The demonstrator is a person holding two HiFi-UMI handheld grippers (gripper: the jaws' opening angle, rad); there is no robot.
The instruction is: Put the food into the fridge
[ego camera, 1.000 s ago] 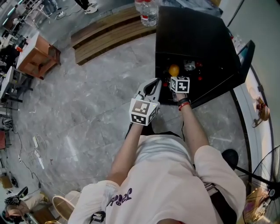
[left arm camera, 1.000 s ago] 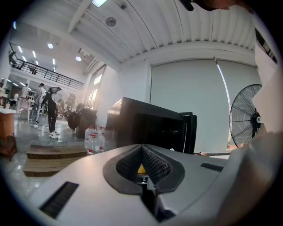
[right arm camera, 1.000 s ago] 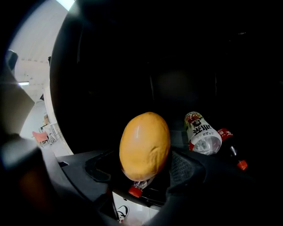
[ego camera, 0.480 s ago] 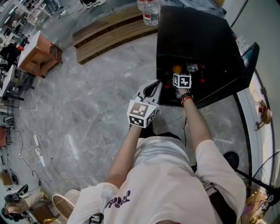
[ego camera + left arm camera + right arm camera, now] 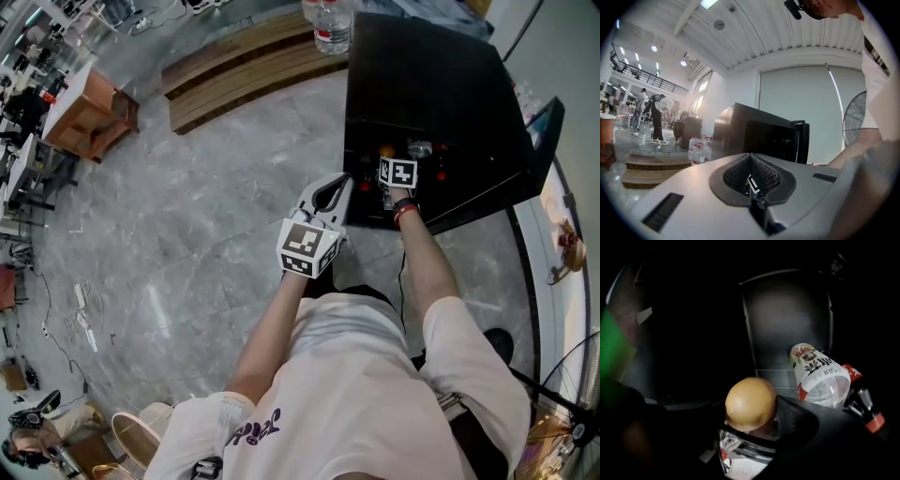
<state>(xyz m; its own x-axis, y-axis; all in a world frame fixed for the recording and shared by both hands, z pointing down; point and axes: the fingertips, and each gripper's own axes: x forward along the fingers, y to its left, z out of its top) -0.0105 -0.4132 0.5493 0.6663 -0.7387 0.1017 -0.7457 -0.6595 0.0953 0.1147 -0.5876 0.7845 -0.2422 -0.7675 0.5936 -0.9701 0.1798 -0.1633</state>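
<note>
Head view: the right gripper [image 5: 392, 161] reaches into the open black fridge [image 5: 422, 75]; the left gripper [image 5: 328, 195] hangs outside it.
Left gripper view: jaws pressed together, nothing between.
Right gripper view: jaws clamp an orange [image 5: 750, 404] inside the fridge, beside a lying bottle [image 5: 820, 378]. Release is judged outstanding.

Fridge [image 5: 787, 319] stands free at left; lying bottle [image 5: 820, 376] crowds right.
</note>
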